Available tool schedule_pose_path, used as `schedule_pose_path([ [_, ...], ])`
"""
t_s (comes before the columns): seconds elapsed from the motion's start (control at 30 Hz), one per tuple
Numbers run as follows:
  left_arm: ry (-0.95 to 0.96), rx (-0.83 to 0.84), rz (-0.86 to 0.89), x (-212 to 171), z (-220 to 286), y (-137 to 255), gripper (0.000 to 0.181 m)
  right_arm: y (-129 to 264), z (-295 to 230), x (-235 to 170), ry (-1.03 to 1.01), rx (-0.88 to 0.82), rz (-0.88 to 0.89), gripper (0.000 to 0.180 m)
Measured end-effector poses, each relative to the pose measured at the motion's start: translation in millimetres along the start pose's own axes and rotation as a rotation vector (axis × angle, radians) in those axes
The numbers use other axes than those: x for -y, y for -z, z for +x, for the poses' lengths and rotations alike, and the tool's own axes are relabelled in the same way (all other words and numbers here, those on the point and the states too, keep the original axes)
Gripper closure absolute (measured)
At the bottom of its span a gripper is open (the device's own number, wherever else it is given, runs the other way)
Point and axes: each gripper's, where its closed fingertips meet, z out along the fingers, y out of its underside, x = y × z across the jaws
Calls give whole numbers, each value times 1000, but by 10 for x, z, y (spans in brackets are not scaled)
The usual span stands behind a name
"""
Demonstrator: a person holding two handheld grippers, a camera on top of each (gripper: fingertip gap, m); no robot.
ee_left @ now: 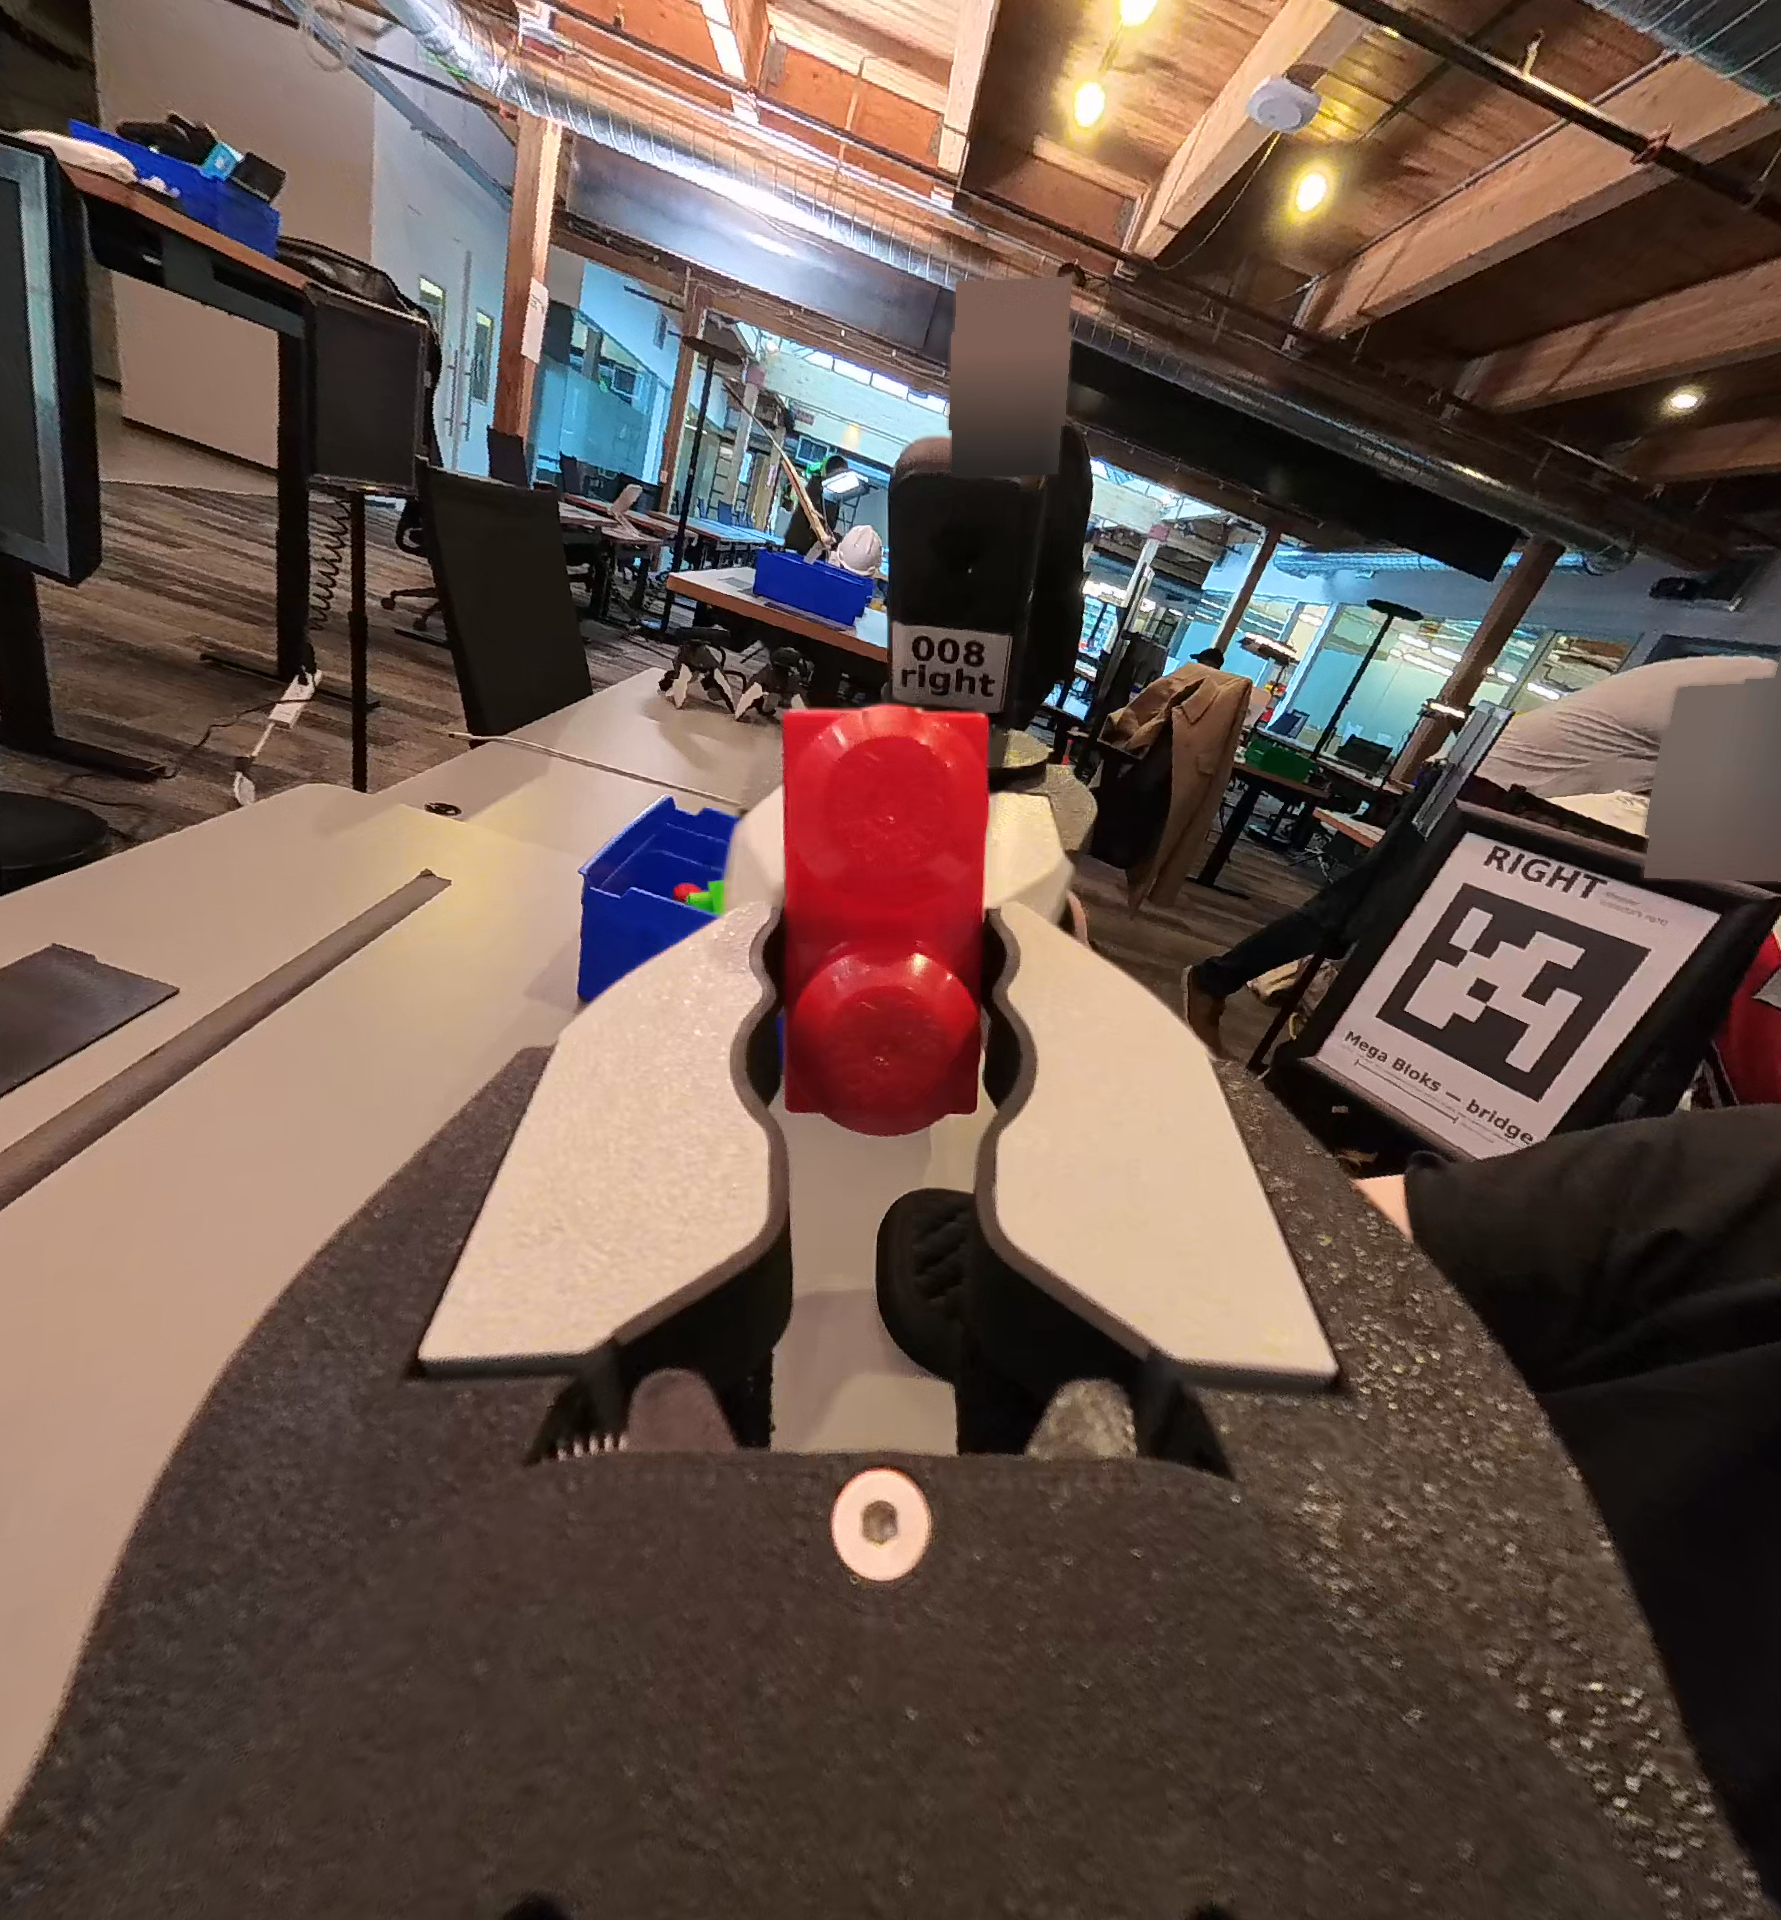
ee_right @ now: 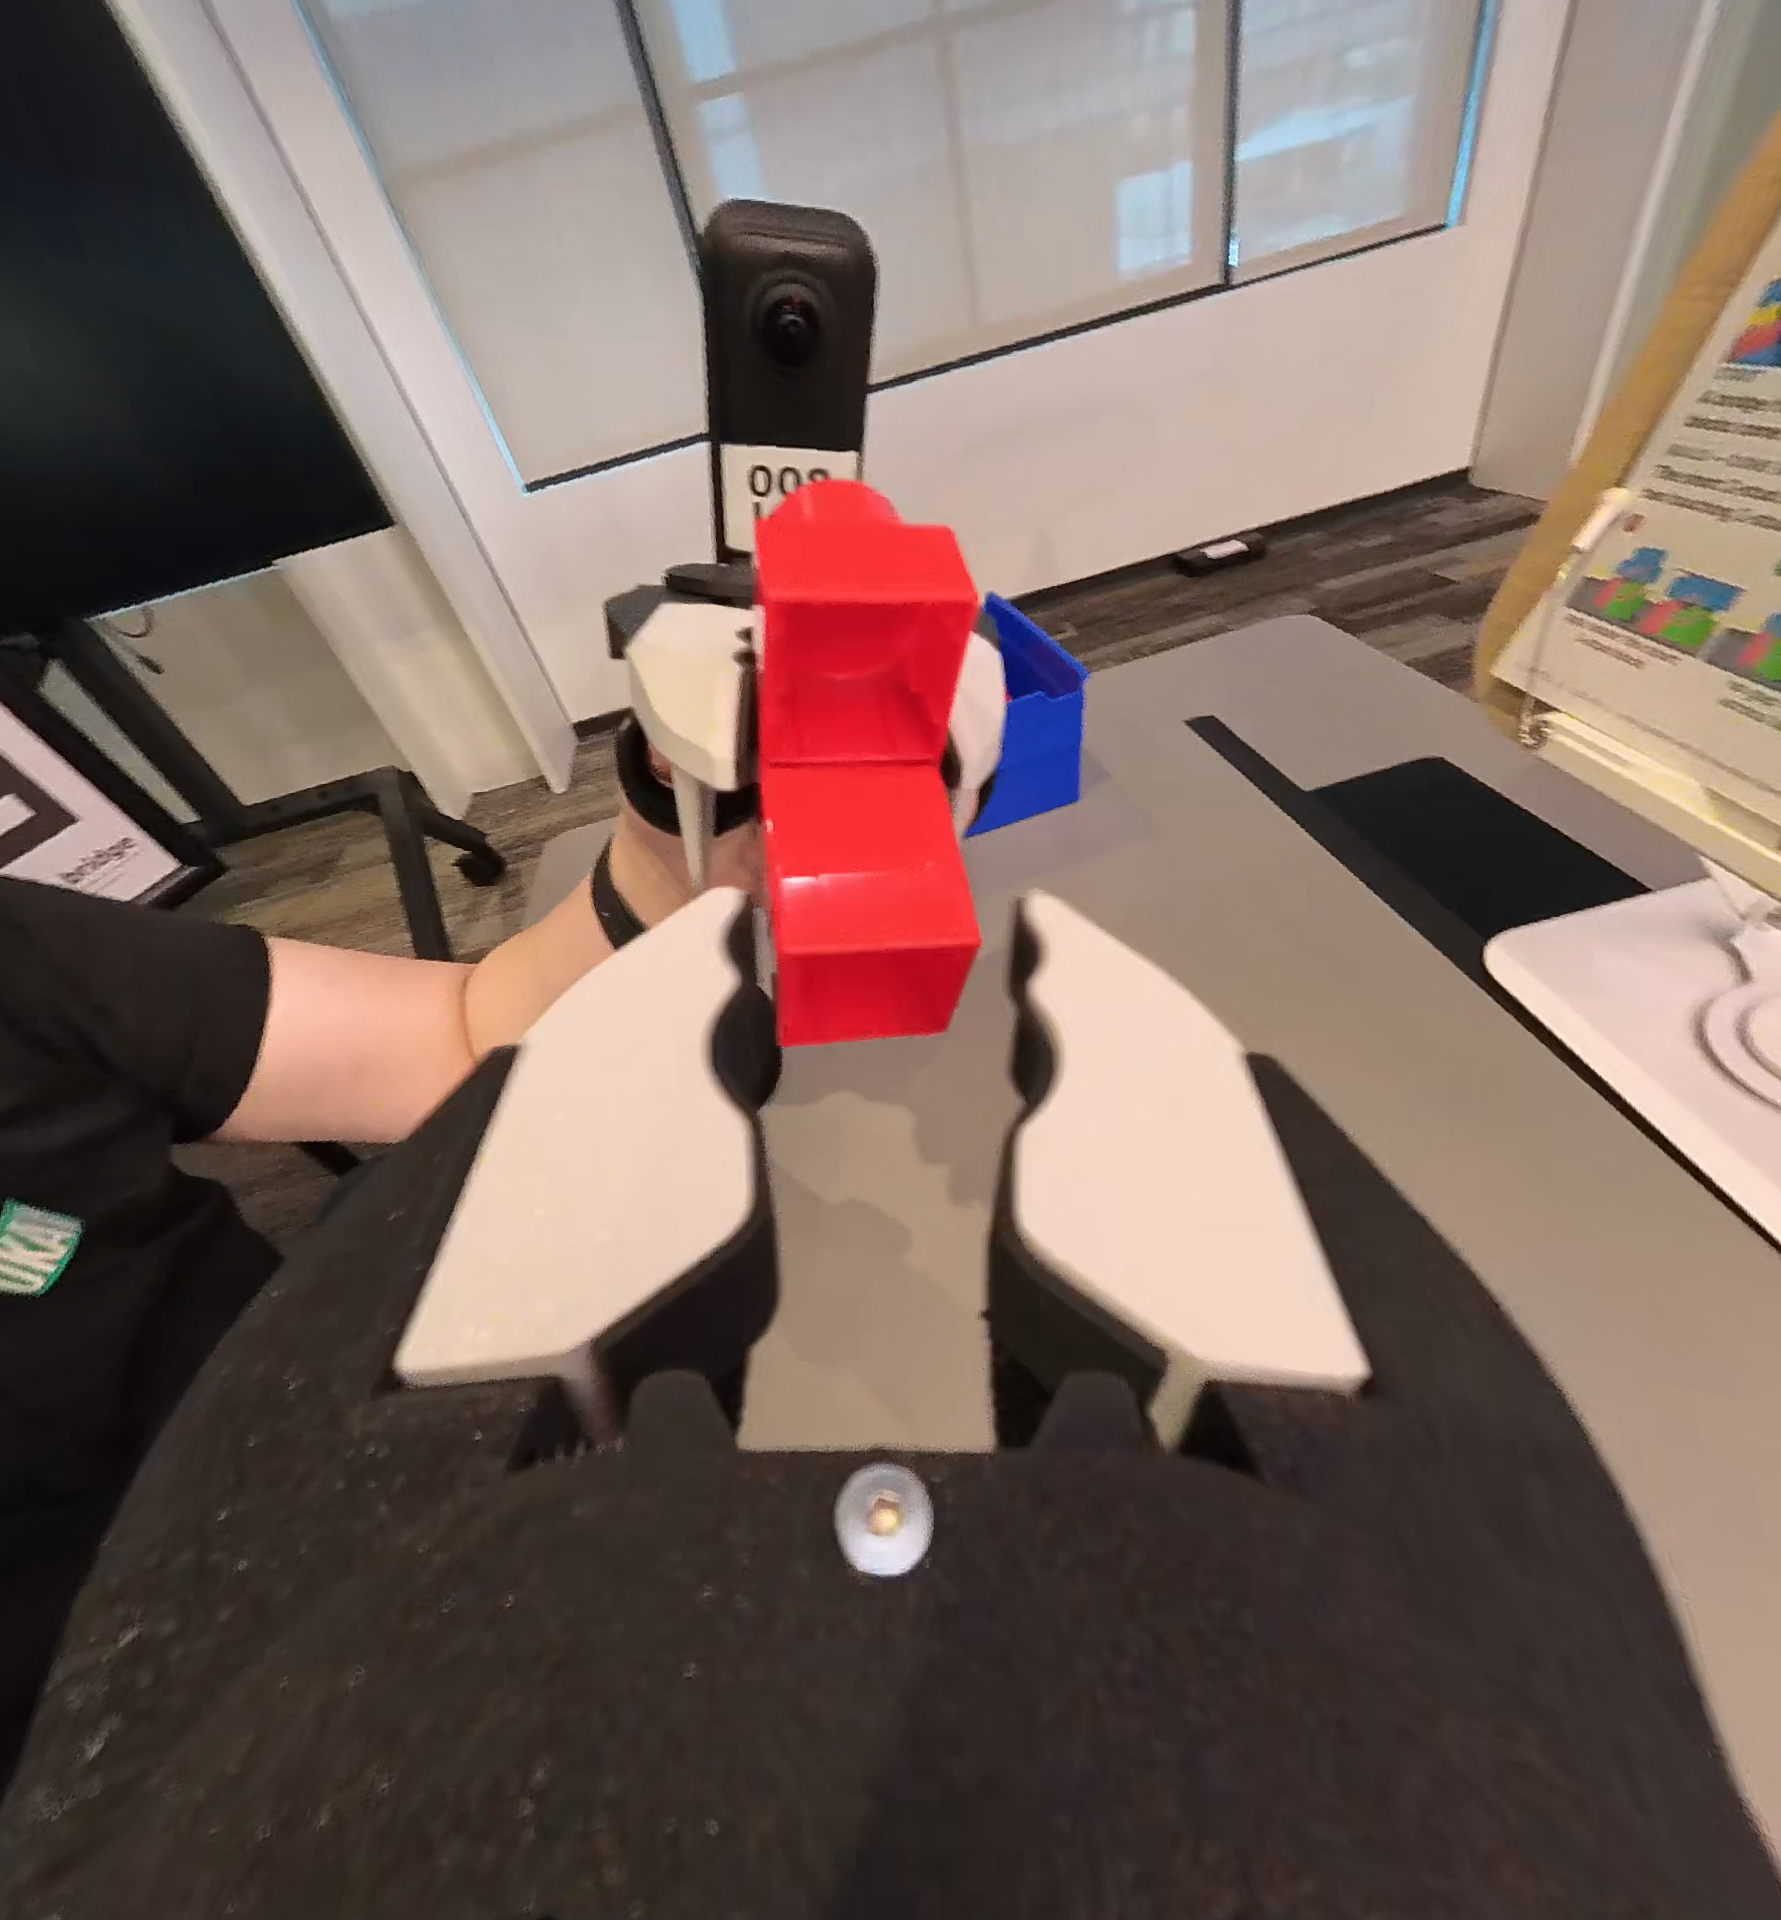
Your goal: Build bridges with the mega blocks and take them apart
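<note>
A red Mega block piece (ee_left: 881, 935) hangs in the air above the grey table (ee_left: 190, 1091), held between both grippers. My left gripper (ee_left: 881, 925) is shut on its sides, and two studs face this camera. In the right wrist view the piece (ee_right: 865, 894) looks like two joined red blocks, the upper one showing its hollow underside. My right gripper (ee_right: 881, 914) is open around the lower block: its left finger is at the block's side and its right finger stands off with a gap. The left gripper's white fingers (ee_right: 688, 717) hold the upper block. The right gripper's white fingers (ee_left: 1031, 862) show behind the piece.
A blue bin (ee_left: 647, 914) with green and red bricks stands on the table behind the grippers; it also shows in the right wrist view (ee_right: 1042, 727). A framed marker sign (ee_left: 1520, 977) stands at the right. An instruction board (ee_right: 1696, 571) on a white base (ee_right: 1644, 997) and a person's arm (ee_right: 346, 1018) flank the grippers.
</note>
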Motion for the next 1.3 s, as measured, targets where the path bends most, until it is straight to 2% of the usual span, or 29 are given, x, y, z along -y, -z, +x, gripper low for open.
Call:
schedule_pose_path([
  [0.03,-1,-3,1,-4,6,-8,146,7,-25,-1,6,18,-1,143],
  [0.2,17,-5,-14,-55,6,-56,142,78,-14,8,35,12,-2,143],
  [0.3,19,15,-96,-201,-43,-102,136,123,-6,32,27,13,14,144],
  [0.37,8,3,-92,-217,-26,-128,144,134,9,-19,27,10,-17,143],
  [0.53,-5,-8,-87,-229,-3,-166,144,182,0,-31,23,27,-24,144],
  [0.63,20,-34,-2,-102,23,-129,146,216,-9,-20,18,37,-15,144],
  [1.07,-14,-28,-52,-113,80,-120,147,233,-59,-35,23,64,-31,144],
  [1.13,-5,-13,10,13,52,-23,147,286,-8,-31,9,42,-26,144],
  [1.2,10,-18,126,289,45,252,147,483,145,-32,-8,-28,-8,144],
  [1.3,-76,88,129,450,-36,618,147,888,336,-49,-27,-155,1,143],
])
